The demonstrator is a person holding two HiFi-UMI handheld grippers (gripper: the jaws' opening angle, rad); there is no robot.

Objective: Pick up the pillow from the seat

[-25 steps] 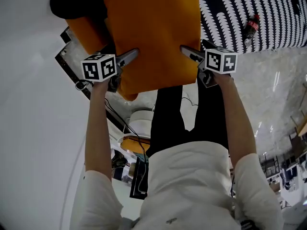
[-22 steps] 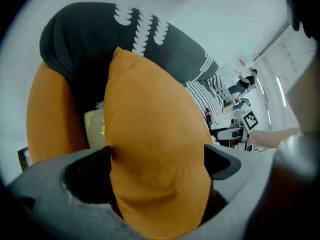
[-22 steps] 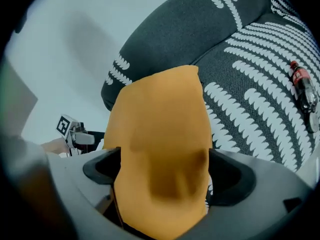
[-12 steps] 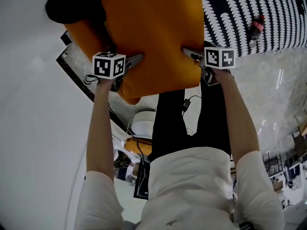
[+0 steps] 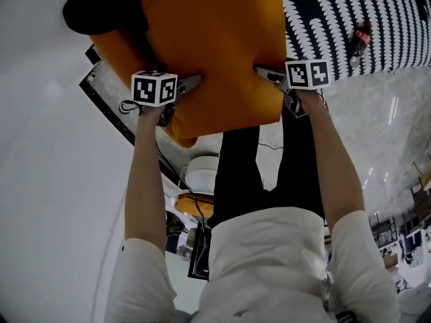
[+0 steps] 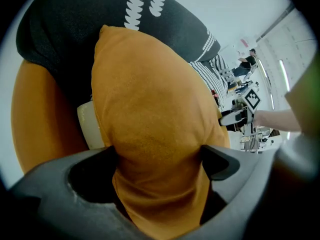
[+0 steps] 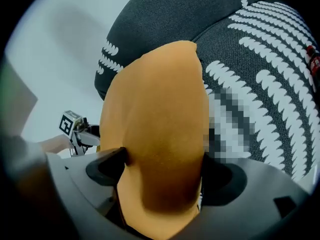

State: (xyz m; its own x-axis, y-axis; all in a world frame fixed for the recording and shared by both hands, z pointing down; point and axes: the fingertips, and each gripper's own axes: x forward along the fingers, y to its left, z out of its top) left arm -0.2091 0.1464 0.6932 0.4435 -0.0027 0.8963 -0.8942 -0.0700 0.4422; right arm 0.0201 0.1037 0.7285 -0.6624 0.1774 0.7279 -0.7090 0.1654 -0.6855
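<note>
Gripping the pillow (image 5: 215,46) at its left edge with the left gripper (image 5: 187,83) and at its right edge with the right gripper (image 5: 267,73). Confirmed in both gripper views: clenched hard on orange fabric, which bulges out past each pair of jaws and fills the gap.

Judged a two-point hold, chosen to keep a soft, floppy thing spread flat and stop it folding or swinging. Bitten only at the margins, so likely to sag in the middle and to creep out under an uneven pull.

Held out in front at arm's length, over the orange seat (image 5: 111,46) and up against the dark cushion (image 5: 377,19). Cannot tell whether already clear of the seat or resting on it at the far end.

Room for moving:
- Open floor (image 5: 377,126) toward the body and on the right.
- Close on the left to a white surface (image 5: 47,180) and the seat's rim.
- Noted a bottle (image 5: 359,36) on the dark cushion, well apart from the right gripper.

Probably best drawn up and back toward the body, with both grippers level.
</note>
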